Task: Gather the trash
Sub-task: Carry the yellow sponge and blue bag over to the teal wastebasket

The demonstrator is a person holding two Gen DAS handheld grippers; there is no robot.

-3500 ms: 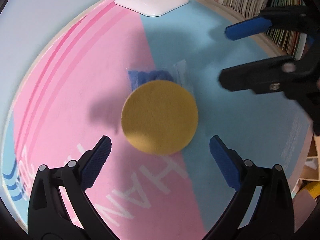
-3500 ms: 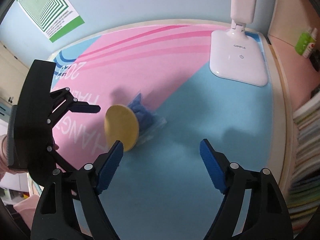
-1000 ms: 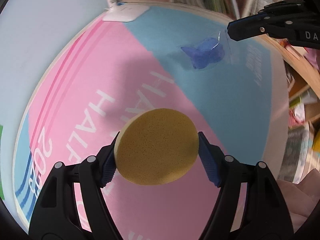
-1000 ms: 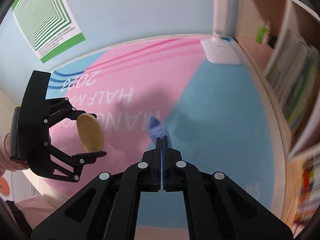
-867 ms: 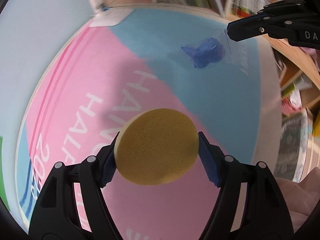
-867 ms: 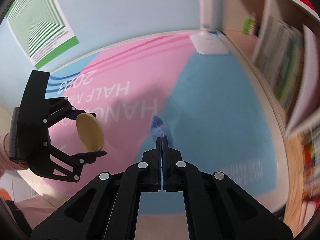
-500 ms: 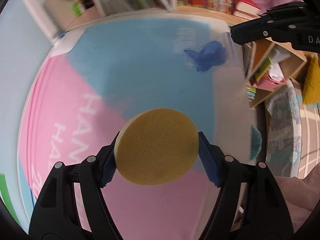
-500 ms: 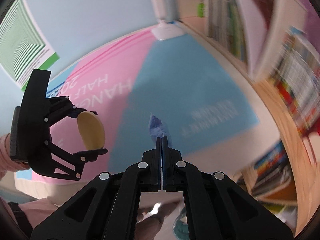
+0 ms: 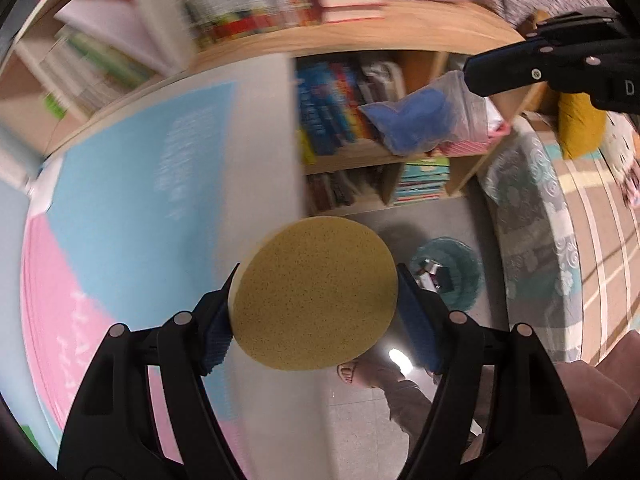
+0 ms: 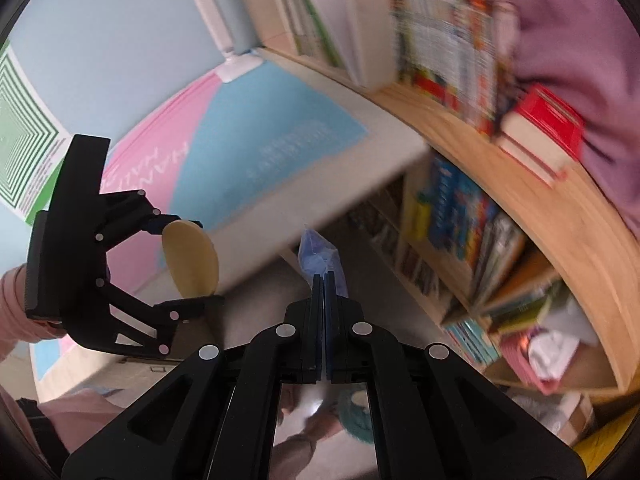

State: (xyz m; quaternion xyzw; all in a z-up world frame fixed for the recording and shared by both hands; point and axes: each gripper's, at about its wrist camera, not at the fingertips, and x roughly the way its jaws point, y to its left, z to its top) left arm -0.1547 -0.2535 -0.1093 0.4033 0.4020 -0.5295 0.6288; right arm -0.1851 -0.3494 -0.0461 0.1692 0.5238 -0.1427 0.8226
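Note:
My left gripper (image 9: 316, 312) is shut on a round yellow sponge (image 9: 316, 294), one blue pad on each side of the disc. It hangs past the desk edge, above the floor. The same sponge (image 10: 191, 258) and left gripper (image 10: 192, 260) show at the left of the right wrist view. My right gripper (image 10: 324, 276) is shut on a clear plastic bag with blue stuff inside (image 10: 320, 258). In the left wrist view that bag (image 9: 420, 120) dangles from the right gripper (image 9: 472, 76) at the upper right. A teal bin (image 9: 450, 274) with trash inside stands on the floor below.
The desk with its pink and blue mat (image 9: 132, 184) lies to the left, a white lamp (image 10: 224, 40) at its far end. A wooden bookshelf (image 10: 480, 216) full of books runs along the right. A person's foot (image 9: 356, 372) and a patterned rug (image 9: 532, 216) are on the floor.
Both grippers have swung off the desk toward the bookshelf side, keeping the sponge and the bag. The floor and the teal bin have come into view beneath them.

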